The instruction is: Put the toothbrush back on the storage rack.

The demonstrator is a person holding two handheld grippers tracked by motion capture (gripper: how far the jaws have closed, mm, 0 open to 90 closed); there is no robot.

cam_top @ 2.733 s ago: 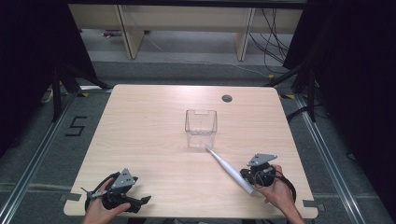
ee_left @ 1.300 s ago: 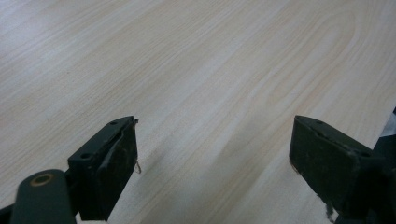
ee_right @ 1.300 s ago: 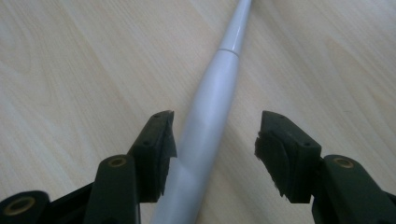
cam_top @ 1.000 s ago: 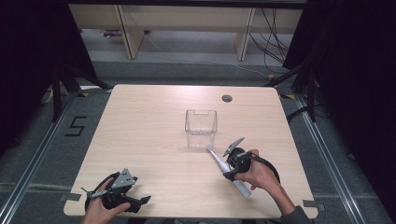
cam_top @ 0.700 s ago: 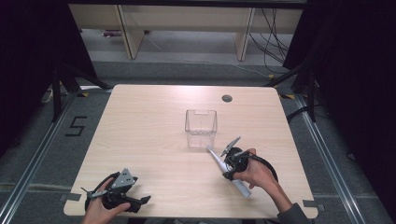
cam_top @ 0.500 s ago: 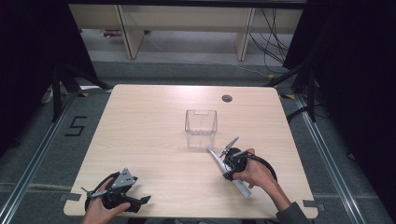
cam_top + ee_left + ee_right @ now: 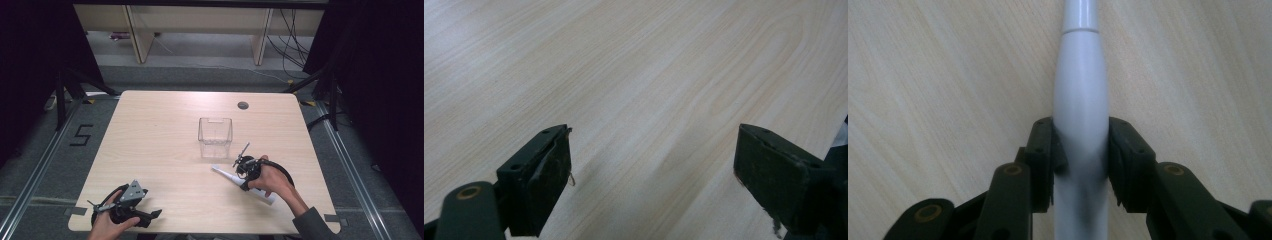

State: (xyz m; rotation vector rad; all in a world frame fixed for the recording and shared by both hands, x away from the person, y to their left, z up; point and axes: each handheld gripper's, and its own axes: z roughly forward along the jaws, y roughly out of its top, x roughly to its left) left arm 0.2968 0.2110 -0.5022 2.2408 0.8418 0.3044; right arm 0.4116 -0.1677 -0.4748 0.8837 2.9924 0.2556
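White handle's (image 7: 1081, 115) lower end cut off by frame bottom, its tip past the top edge, middle hidden under right gripper (image 7: 243, 171)

Toothbrush (image 7: 240, 182) on table (image 7: 160, 135), just before box (image 7: 215, 136) (mid-table)

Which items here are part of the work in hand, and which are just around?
In play:
- white electric toothbrush, lying on the table
- right gripper, jaws closed on its handle
- clear container, just beyond it

Idle:
- left gripper, open over bare table
- black grommet
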